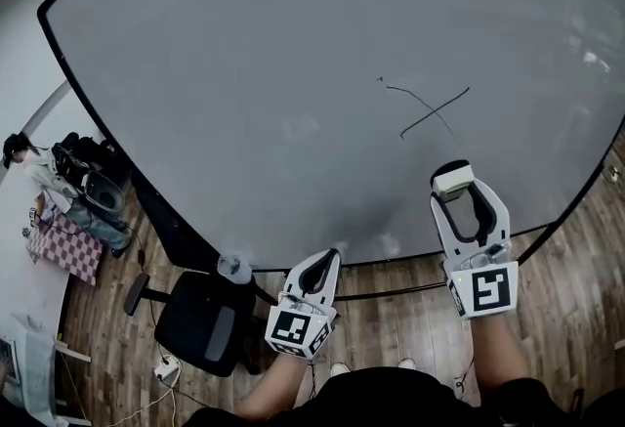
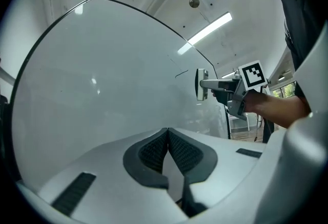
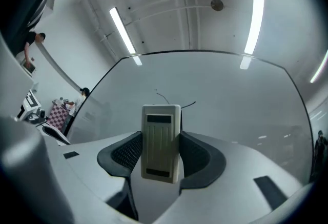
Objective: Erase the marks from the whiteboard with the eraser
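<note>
A large whiteboard (image 1: 244, 73) fills the head view. On it is a thin black cross-shaped mark (image 1: 430, 110), right of centre. My right gripper (image 1: 454, 189) is shut on a cream eraser (image 1: 452, 181), held just below the mark, near the board. In the right gripper view the eraser (image 3: 161, 142) stands between the jaws with the mark (image 3: 177, 102) just beyond its top. My left gripper (image 1: 334, 255) hangs low near the board's bottom edge, shut and holding nothing. In the left gripper view the pads (image 2: 154, 152) meet, and the right gripper and eraser (image 2: 201, 84) show at right.
A black office chair (image 1: 200, 318) stands on the wooden floor below the board's lower left. A person (image 1: 39, 176) sits at far left beside a checkered cloth (image 1: 63, 249). The board's black frame edge (image 1: 391, 259) runs right above the left gripper.
</note>
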{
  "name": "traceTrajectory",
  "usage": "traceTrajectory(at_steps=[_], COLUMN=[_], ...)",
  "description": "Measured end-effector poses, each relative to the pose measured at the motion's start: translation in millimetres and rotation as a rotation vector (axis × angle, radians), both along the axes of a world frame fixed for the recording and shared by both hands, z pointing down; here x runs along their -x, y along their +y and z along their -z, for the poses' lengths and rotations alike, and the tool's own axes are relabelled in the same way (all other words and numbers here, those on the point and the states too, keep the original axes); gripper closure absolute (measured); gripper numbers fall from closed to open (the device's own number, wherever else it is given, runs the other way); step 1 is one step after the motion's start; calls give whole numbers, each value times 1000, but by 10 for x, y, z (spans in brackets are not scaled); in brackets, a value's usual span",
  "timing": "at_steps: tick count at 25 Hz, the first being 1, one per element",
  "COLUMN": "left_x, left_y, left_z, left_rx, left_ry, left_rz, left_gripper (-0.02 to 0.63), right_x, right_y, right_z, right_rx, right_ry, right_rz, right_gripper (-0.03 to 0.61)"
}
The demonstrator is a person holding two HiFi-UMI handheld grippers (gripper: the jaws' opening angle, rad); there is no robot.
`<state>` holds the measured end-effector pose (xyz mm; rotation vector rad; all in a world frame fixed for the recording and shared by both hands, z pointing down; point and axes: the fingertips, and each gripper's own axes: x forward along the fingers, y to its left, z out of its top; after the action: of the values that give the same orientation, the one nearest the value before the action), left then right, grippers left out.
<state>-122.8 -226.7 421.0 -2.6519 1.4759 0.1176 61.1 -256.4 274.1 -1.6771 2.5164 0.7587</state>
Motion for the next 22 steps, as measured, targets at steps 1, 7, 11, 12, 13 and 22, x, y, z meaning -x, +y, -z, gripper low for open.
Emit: traceTrajectory(at_steps=[1, 7, 11, 12, 13, 22], left_x=[-44, -135, -43, -32, -29, -92], left_y=[-1, -12, -80, -100, -120, -221], left_z=[22, -64, -54, -40, -28, 587], left_rx=[-7, 31, 45, 43, 41, -85], left_ry=[-6, -33, -32, -32, -31, -44], left_rz=[-11, -23, 20, 26, 31, 39], left_gripper=[595, 595, 595, 595, 595, 595], right_x=[-29, -102, -231, -270, -312, -512], right_y=[-21, -144, -247, -280, -318, -560], right_z=[94, 591, 866, 934, 998, 1538], right_rx=[-20, -105, -145, -156, -166, -191], right_ry=[20, 127, 182, 203, 227, 375], right_rz=[-17, -111, -188, -207, -227, -340], right_gripper=[330, 331, 331, 331, 331, 333])
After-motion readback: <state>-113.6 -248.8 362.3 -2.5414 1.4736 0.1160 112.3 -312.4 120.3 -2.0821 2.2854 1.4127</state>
